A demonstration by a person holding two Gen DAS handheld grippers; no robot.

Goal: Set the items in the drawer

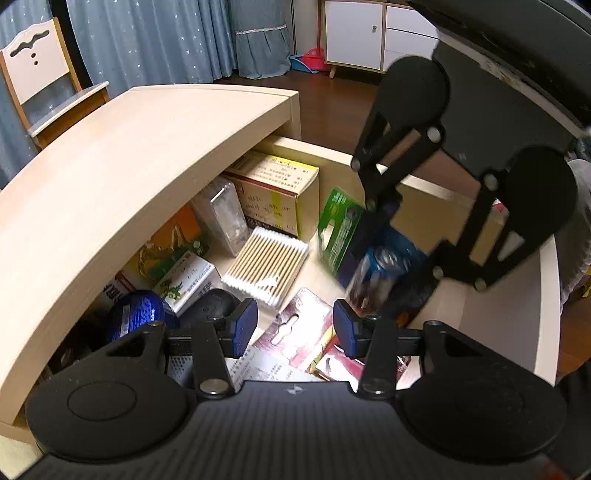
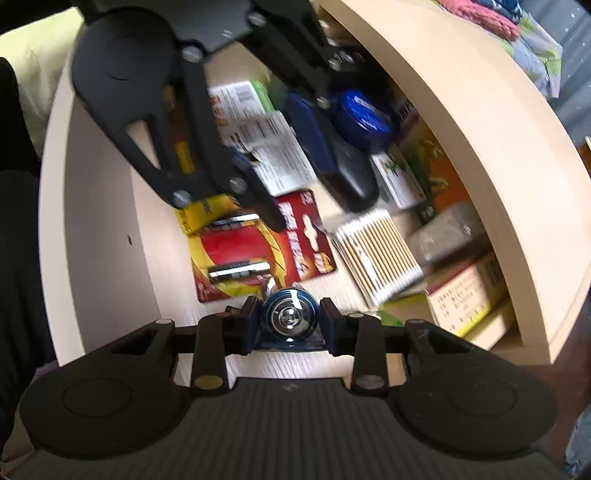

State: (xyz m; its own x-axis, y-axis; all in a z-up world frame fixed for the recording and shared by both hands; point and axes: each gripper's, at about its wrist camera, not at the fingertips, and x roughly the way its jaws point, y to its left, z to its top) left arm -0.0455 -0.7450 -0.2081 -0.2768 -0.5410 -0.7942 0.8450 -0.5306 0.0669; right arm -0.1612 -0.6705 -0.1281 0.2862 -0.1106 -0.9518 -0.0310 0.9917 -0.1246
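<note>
Clamped between the right claw (image 2: pixel 290 320) pads sits a blue round item (image 2: pixel 291 316), held over the open drawer (image 2: pixel 92 229). Just ahead of that claw lies a red battery pack (image 2: pixel 240 258), with cotton swabs (image 2: pixel 376 254) to its right. Left claw (image 1: pixel 295 325) hangs spread apart and empty above the drawer's clutter.

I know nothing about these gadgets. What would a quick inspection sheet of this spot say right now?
Surface: open drawer under a wooden desk, floor mostly covered.
Job's things: blue round item in the right gripper.
Clutter: cotton swabs, battery pack, boxes, green packet, blue tin.
Grippers: left gripper open, empty; right gripper fingers shut on the blue item, above the drawer.
Cables: nothing seen.
Surroundings: chair, curtains, white cabinet.
</note>
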